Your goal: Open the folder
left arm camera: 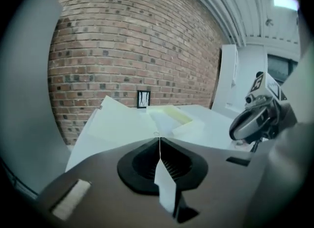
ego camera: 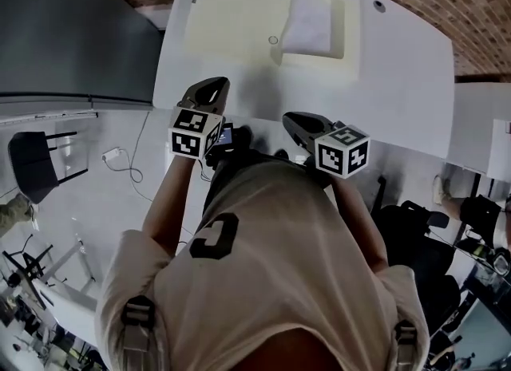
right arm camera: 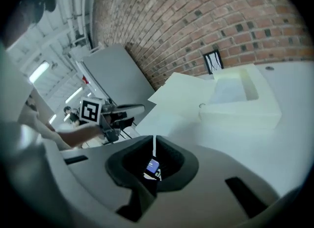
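Hovering before the seemingly open folder (ego camera: 231, 18), left gripper (left arm camera: 159, 141) and right gripper (right arm camera: 154, 141) have closed, empty fingers.

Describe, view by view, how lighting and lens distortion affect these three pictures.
Head view: flat, even light; the white table nearly washes out, so the pale folder hardly stands out. Left gripper view: the brick wall bows outward, the corners go black, a ceiling lamp glares at top right. Right gripper view: same bowing and black corners; strip lights glare at the left.
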A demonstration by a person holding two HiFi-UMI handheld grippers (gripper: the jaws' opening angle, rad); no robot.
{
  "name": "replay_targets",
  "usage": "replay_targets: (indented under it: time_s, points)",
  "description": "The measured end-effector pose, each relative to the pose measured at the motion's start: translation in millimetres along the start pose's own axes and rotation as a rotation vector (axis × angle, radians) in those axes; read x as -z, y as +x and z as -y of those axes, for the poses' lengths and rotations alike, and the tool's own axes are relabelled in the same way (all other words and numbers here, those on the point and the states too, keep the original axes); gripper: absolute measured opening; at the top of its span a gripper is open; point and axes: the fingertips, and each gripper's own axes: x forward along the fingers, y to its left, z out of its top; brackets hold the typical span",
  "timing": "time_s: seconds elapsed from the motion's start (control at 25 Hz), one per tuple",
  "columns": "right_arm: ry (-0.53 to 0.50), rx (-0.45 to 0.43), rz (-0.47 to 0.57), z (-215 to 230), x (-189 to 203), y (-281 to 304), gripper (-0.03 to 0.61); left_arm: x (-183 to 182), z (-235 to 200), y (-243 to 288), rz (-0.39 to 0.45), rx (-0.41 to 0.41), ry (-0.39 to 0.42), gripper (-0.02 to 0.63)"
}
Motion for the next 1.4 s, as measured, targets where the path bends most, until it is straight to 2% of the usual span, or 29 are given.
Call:
replay_targets:
  time_s: [0.08,0.12,0.24,0.32,0.52,0.68,0.96,1.2,1.4]
  points:
    - [-0.115,0.03,-0.018,-0.8,4.7,-8.7,0.015,-2.2,13.7,-0.7,0.028,-0.01,-0.017,0.006]
    - [-0.141,0.021,-0.019,-2.4,8.3,-12.6,0.015,-3.1,21.8,0.3,0.031,-0.017,-0.008,0.006]
    - [-0.126,-0.021,0.004,0.0,16.4,-28.6,0.014,-14.0,51.2,4.1,0.048,-0.009,0.038,0.006]
    - [-0.115,-0.021,0.02,7.2,20.5,-43.7,0.014,-21.0,67.8,7.5,0.059,-0.003,0.055,0.006]
    - [-0.17,0.0,-0.005,18.0,42.7,-70.2,0.011,-20.8,93.5,17.3,0.054,-0.032,0.079,0.006]
    - [-0.101,-0.009,0.027,31.6,52.9,-90.1,0.01,-17.3,123.1,22.8,0.043,0.011,0.099,0.005]
    - [-0.075,-0.115,0.016,18.5,67.9,-95.5,0.009,-14.7,153.9,12.6,0.022,0.045,0.163,0.005]
    - [-0.001,-0.273,0.045,-1.1,67.8,-97.8,0.01,-10.0,159.6,-15.2,0.01,0.019,0.148,0.006]
    - [0.026,-0.358,0.037,-20.7,69.9,-93.6,0.01,3.6,159.4,-41.2,-0.024,0.007,0.157,0.006]
